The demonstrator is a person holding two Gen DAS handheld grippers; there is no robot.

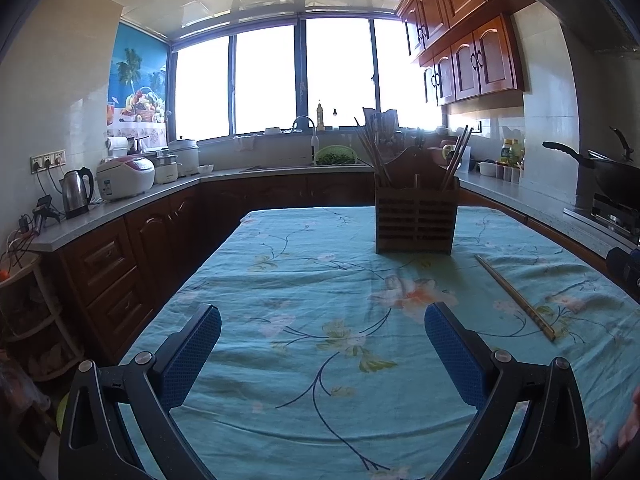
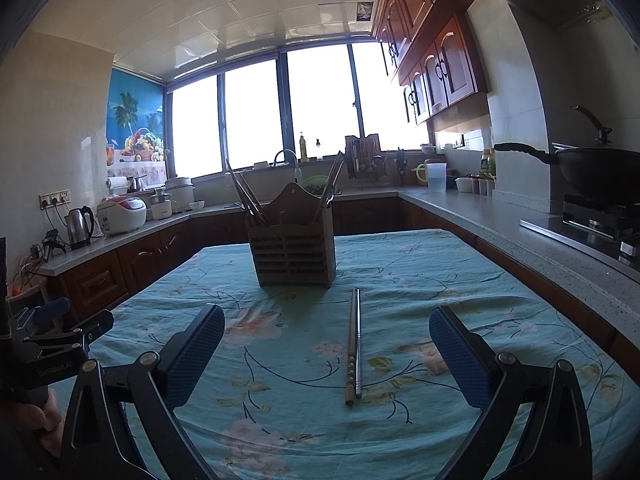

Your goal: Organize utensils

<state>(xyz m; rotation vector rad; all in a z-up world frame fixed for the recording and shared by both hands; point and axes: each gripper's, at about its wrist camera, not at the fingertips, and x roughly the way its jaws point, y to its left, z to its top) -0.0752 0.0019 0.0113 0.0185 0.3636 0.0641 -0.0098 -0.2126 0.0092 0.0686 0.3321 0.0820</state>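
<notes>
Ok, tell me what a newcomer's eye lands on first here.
The wooden chopstick holder standing mid-table on the floral teal tablecloth, chopsticks leaning out both sides. Then the loose pair of chopsticks lying just before it, between the open right tongs.

Turquoise floral cloth, brown wood, blue pads

The tablecloth (image 2: pixel 440 280) is patterned with pink blossoms and dark stems; the slatted holder (image 2: pixel 294 254) and chopsticks (image 2: pixel 353 346) are brown; the black grippers' pads (image 1: pixel 188 360) are dimpled blue.
</notes>
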